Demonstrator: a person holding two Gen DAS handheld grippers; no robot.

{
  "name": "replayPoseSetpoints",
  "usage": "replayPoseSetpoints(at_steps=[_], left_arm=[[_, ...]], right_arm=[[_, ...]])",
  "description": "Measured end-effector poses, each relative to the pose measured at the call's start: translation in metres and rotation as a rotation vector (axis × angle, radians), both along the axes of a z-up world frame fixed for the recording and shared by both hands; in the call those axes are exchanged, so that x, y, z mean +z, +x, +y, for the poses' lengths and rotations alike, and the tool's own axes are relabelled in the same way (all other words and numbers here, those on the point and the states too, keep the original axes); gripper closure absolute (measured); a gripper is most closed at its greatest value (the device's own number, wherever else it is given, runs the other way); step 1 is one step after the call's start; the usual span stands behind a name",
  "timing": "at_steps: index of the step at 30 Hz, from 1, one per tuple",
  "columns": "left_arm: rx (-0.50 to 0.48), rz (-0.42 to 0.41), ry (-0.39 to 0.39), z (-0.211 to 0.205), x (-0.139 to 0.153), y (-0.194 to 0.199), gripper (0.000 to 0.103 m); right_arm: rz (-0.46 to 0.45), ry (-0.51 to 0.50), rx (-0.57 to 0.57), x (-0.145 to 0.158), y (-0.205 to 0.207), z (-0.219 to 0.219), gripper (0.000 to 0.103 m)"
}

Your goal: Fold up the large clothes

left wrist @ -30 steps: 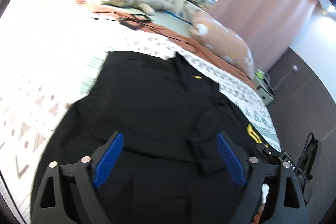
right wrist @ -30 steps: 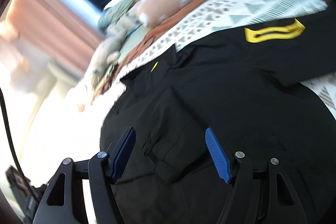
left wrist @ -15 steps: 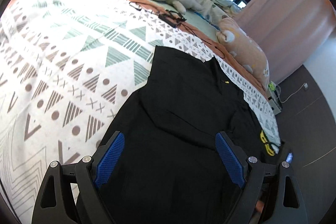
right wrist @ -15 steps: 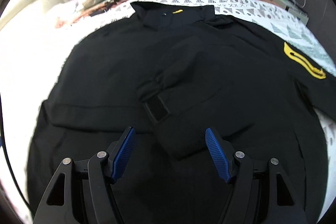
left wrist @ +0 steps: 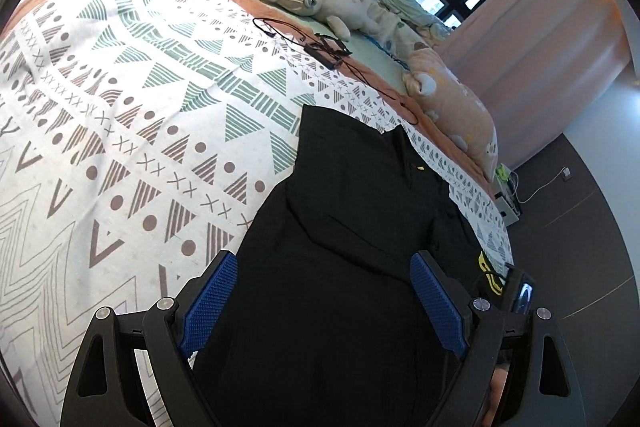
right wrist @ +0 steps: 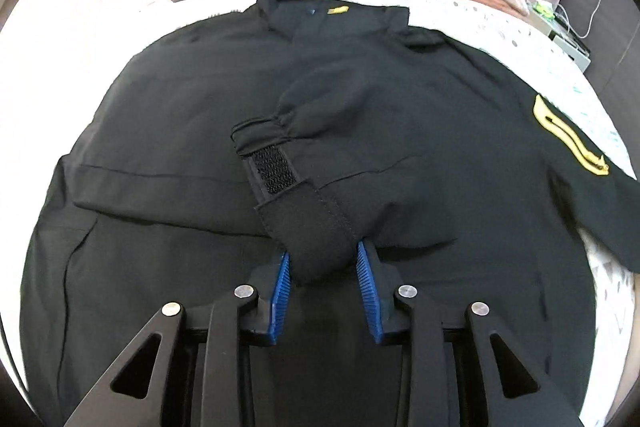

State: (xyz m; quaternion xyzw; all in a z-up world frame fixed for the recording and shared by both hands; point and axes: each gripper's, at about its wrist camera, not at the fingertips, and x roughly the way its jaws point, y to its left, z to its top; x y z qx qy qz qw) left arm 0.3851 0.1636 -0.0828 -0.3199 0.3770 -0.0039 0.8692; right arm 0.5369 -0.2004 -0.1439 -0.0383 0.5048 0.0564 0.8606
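A large black jacket point(right wrist: 400, 99) with a yellow shoulder patch point(right wrist: 568, 135) lies spread on the bed, collar away from me. Its left sleeve is folded across the chest, and the sleeve cuff point(right wrist: 316, 223) with a velcro strap lies at the middle. My right gripper point(right wrist: 323, 273) has its jaws closed in on the end of that cuff. In the left wrist view the jacket point(left wrist: 352, 227) lies below my left gripper point(left wrist: 324, 291), which is wide open and empty above the jacket's left side.
The bed has a white patterned blanket point(left wrist: 120, 115) to the left of the jacket. Plush toys point(left wrist: 320, 3) and a peach pillow point(left wrist: 460, 111) lie at the head of the bed, with a black cable point(left wrist: 320, 47). Dark floor point(left wrist: 580, 227) lies to the right.
My right gripper has moved forward and down and narrowed from wide open onto the sleeve cuff. My left gripper has shifted left, still open.
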Motion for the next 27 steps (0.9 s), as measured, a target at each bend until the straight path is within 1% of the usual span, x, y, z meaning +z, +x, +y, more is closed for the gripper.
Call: replayPoseSetpoints(at_steps=[4, 8, 10, 11, 12, 16, 20, 22, 23, 24, 27], left_arm=[[-0.001, 0.003, 0.013, 0.000, -0.001, -0.002, 0.014], [0.003, 0.013, 0.023, -0.002, -0.004, 0.000, 0.014], [0.005, 0.016, 0.036, -0.003, -0.005, 0.002, 0.014], [0.006, 0.019, 0.043, -0.003, -0.006, 0.003, 0.014], [0.009, 0.022, 0.048, -0.004, -0.006, 0.004, 0.014], [0.013, 0.029, 0.056, -0.009, -0.011, 0.009, 0.014], [0.008, 0.042, 0.076, -0.021, -0.016, 0.017, 0.014], [0.005, 0.048, 0.095, -0.028, -0.018, 0.021, 0.014], [0.004, 0.050, 0.102, -0.031, -0.019, 0.023, 0.014], [0.003, 0.050, 0.105, -0.034, -0.020, 0.025, 0.014], [0.000, 0.048, 0.113, -0.043, -0.021, 0.029, 0.014]], right_arm=[[-0.041, 0.073, -0.032, 0.019, -0.004, -0.025, 0.074], [-0.089, 0.121, -0.079, 0.034, -0.004, -0.057, 0.078], [-0.114, 0.145, -0.118, 0.040, -0.003, -0.078, 0.086], [-0.122, 0.152, -0.137, 0.041, -0.003, -0.088, 0.087], [-0.136, 0.167, -0.160, 0.043, -0.003, -0.101, 0.090], [-0.168, 0.169, -0.258, 0.040, 0.001, -0.146, 0.090], [-0.162, 0.184, -0.346, 0.031, 0.007, -0.185, 0.089], [-0.135, 0.213, -0.357, 0.024, 0.010, -0.198, 0.070], [-0.117, 0.242, -0.363, 0.018, 0.011, -0.206, 0.052], [-0.111, 0.261, -0.367, 0.016, 0.010, -0.209, 0.048], [-0.071, 0.406, -0.356, 0.003, 0.006, -0.224, 0.048]])
